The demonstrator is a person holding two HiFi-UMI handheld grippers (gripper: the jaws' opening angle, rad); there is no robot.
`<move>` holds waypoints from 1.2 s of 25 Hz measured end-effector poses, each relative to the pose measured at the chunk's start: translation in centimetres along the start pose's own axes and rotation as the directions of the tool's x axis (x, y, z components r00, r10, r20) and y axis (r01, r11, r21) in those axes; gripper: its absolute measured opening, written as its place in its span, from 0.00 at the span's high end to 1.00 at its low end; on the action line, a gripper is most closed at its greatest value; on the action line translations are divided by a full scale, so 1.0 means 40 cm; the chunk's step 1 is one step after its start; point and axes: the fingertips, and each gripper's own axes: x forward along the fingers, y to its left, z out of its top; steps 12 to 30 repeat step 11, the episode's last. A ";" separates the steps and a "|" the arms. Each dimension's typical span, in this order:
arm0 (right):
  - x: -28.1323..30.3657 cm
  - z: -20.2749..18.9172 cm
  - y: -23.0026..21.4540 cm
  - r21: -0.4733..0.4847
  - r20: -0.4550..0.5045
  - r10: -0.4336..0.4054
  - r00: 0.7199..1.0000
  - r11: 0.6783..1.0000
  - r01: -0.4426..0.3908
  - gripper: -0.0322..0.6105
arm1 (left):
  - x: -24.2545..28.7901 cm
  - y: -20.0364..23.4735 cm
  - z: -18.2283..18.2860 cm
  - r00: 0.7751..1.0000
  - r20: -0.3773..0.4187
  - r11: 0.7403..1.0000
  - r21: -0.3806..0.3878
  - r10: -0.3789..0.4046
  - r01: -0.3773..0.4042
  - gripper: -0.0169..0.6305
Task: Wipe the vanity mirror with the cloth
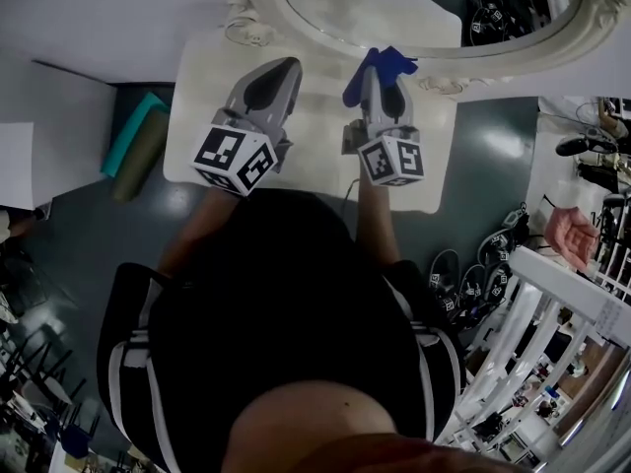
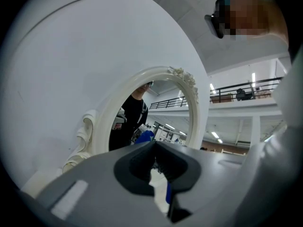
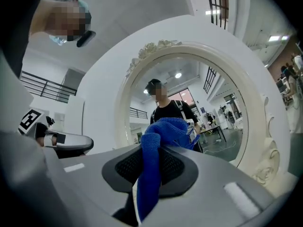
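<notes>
The right tool (image 3: 149,167) is shut tight on the blue cloth (image 3: 163,126). A fat bunch of cloth sticks out past the tips, toward the mirror (image 3: 203,79), and a thin tail hangs down behind the jaws. The left tool (image 2: 156,160) is closed, or very nearly, and holds nothing. It waits in front of the mirror, on the left of the cloth.

From the head view, the cloth is low down, right by the bottom rim of the mirror. I cannot tell if it touches the rim. I think the job is just at its start: the cloth is picked up and brought close, and the rubbing has not begun.

Next, the cloth has to go up onto the glass, press softly and slide from side to side. The mirror only stands on the white tabletop (image 1: 207,97), so a hard push could tip it back. The empty tool could hold the frame steady.

The mirror is a tall oval standing upright. Its frame is cream, with curls near the bottom and a bumpy bit on top. The glass shows a big bright room and a person in black. I cannot see any smudges on it.
</notes>
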 end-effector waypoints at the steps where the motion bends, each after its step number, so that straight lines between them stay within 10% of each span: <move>1: -0.002 0.006 -0.001 -0.001 0.005 -0.005 1.000 1.000 0.005 0.84 | 0.001 -0.002 -0.002 1.000 -0.002 1.000 0.000 -0.002 0.002 0.96; 30: -0.036 -0.008 -0.005 -0.023 -0.014 -0.034 0.999 0.999 0.034 0.84 | -0.004 -0.020 -0.023 1.000 -0.018 1.000 -0.003 -0.013 0.013 0.96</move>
